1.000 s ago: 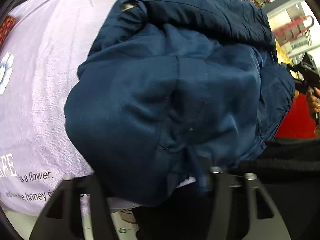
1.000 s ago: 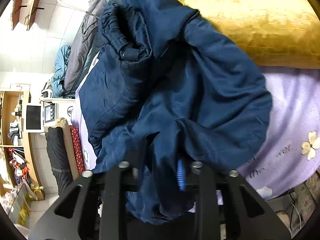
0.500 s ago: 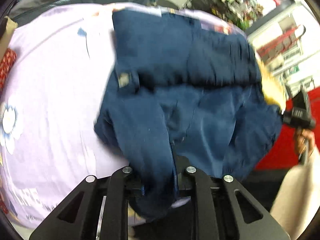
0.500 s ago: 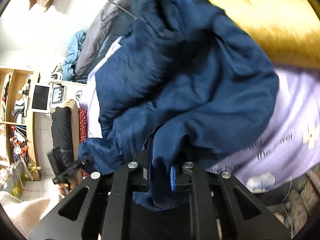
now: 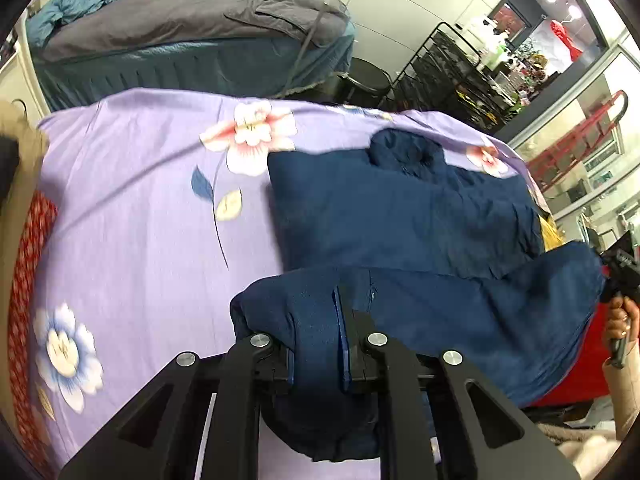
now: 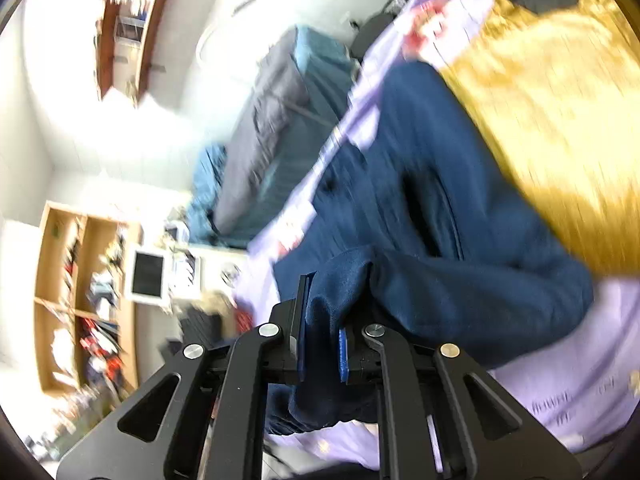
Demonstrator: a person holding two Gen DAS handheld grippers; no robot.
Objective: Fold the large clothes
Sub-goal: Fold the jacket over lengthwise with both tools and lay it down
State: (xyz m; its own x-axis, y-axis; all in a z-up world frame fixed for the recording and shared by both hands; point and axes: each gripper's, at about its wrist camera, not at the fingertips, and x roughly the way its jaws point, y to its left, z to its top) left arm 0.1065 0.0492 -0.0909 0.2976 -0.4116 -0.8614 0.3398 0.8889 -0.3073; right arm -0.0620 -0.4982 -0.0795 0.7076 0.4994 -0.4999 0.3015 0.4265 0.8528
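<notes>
Both grippers were clamped on the navy garment, which sat on the lilac bed.

Closest in, the left gripper [image 5: 318,350] had its fingers pinched on a bunched fold of the navy garment [image 5: 400,220], and the right gripper [image 6: 320,344] was squeezing another wad of the same cloth (that view was pretty blurry). Past the fingers the garment lay across the floral bedsheet [image 5: 140,220], next to a gold blanket [image 6: 540,120]. Farther back stood a grey-covered bed [image 5: 192,32].
</notes>
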